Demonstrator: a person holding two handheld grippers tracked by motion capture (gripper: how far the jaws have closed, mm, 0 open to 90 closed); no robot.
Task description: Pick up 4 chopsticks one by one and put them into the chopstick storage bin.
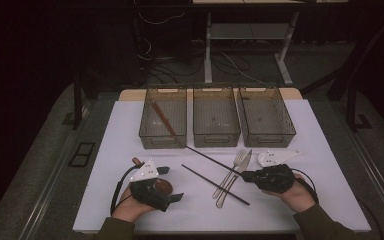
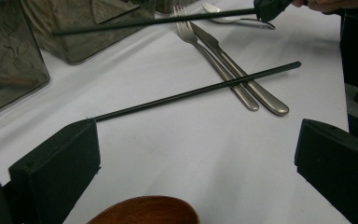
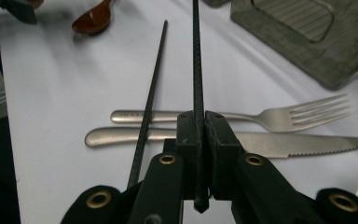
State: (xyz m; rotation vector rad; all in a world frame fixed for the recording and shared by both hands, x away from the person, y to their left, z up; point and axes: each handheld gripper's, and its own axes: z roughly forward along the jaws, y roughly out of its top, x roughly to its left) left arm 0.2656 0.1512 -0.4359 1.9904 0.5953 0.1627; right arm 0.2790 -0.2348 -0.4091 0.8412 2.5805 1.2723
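My right gripper is shut on the near end of a black chopstick, which points away from it toward the bins; the same gripper sits at the table's right. A second black chopstick lies slantwise across a steel fork and knife. My left gripper stands open at the front left, its jaws either side of a brown wooden spoon's bowl, not touching it. The held chopstick crosses the top of the left gripper view.
Three clear bins stand in a row at the back: left, middle, right. A brown stick leans inside the left bin. A pale spoon lies beyond the fork. The white mat covers the table.
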